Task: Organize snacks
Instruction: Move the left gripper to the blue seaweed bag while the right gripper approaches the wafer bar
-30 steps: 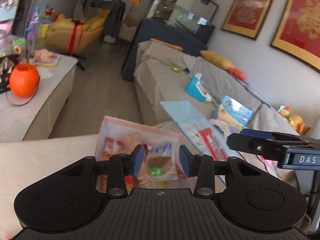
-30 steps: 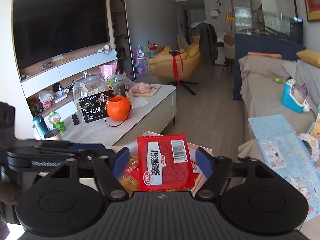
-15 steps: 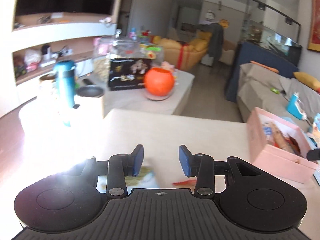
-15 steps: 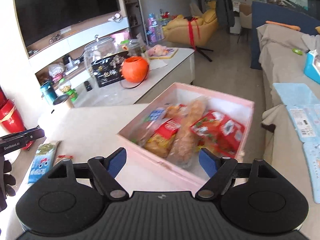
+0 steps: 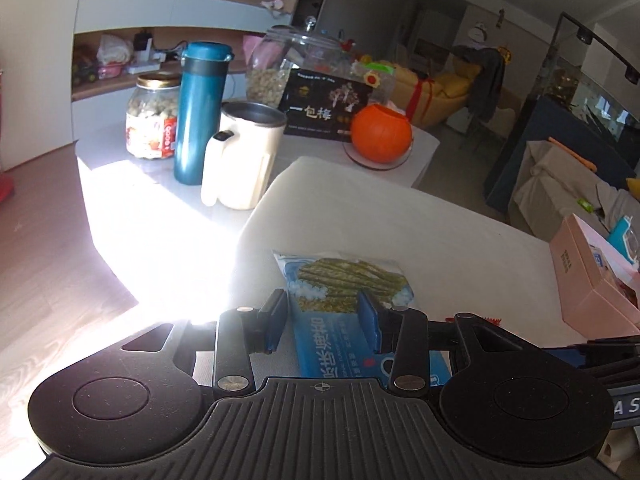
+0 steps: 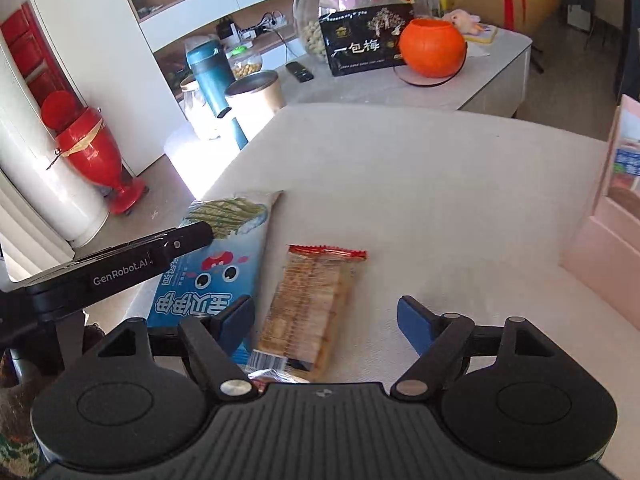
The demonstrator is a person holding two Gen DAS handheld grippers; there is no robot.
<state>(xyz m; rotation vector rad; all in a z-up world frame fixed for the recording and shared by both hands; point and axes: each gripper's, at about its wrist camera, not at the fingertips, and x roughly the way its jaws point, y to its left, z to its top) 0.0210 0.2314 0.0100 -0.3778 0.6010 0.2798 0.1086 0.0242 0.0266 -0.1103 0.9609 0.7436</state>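
Two snack packs are lying side by side on the pale worktop: a blue packet under the left tool, gaping untouched, and a cracker pack between the right tool's closing jaws, ungripped. Sunlight is flooding the low table beyond.

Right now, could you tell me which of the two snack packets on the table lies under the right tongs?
The clear cracker packet with the red-edged seal; the right tongs, closing, straddle it without touching. The blue seaweed packet lies beside it, under the left tongs.

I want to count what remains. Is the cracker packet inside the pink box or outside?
Outside: the cracker packet lies flat on the table, apart from the pink box.
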